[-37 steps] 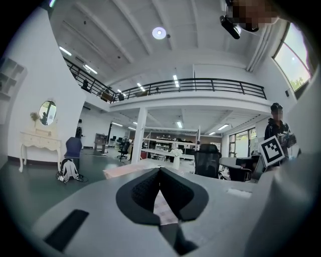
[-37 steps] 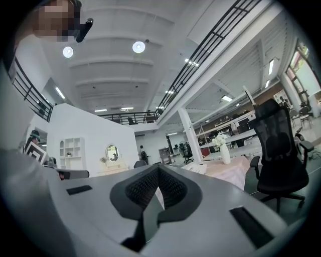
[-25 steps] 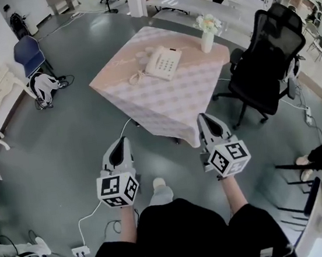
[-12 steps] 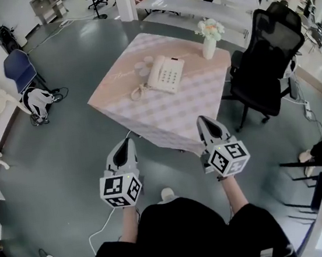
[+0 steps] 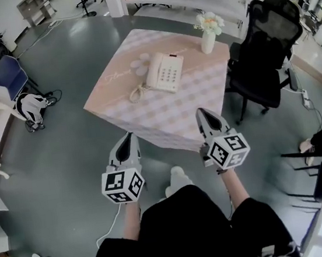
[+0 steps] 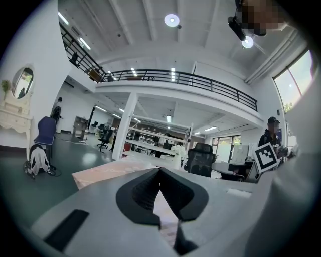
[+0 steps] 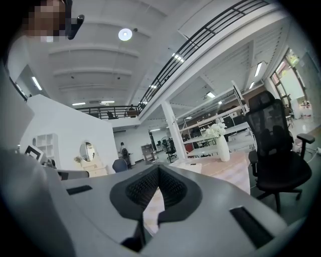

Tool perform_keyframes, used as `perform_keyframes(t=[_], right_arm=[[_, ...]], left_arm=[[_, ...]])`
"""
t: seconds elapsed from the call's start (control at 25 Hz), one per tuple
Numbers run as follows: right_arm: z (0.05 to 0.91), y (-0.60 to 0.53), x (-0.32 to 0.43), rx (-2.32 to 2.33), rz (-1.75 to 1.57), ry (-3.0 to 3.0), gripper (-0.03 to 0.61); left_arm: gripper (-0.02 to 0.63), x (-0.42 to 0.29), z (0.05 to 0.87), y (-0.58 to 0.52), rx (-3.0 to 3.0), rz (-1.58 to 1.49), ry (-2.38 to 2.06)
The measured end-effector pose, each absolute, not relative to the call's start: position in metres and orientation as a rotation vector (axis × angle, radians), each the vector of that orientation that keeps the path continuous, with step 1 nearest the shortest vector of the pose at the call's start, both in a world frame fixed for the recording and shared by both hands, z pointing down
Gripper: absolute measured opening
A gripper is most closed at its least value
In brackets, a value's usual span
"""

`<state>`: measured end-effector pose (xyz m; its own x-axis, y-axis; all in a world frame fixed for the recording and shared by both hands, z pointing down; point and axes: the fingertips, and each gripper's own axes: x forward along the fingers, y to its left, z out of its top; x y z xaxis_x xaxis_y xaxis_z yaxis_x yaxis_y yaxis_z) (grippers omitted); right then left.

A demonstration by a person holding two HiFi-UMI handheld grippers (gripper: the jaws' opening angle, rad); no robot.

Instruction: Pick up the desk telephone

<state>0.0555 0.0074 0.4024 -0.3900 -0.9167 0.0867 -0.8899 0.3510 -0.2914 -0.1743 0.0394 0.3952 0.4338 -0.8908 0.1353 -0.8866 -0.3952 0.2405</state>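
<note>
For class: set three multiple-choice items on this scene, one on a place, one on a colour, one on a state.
1. The telephone lies: A on the floor; B on the table; C on a chair.
2. The office chair by the table is: A black; B red; C white.
3. The left tool and right tool are: A open; B gripping the handset; C shut, empty.
Key: B, it rests on the tabletop; A, seat and back are black; C, jaws together, nothing between.
</note>
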Motion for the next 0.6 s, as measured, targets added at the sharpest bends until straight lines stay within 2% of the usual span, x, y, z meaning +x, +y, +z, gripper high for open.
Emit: perform_keyframes(t=[0.6], right_arm=[[0.431,-0.096,0.060,-1.757,-0.548,2.425,-0.009]], left_arm=[[-0.002,-0.171,0.416,-0.077,2.412,0.017,-1.454]])
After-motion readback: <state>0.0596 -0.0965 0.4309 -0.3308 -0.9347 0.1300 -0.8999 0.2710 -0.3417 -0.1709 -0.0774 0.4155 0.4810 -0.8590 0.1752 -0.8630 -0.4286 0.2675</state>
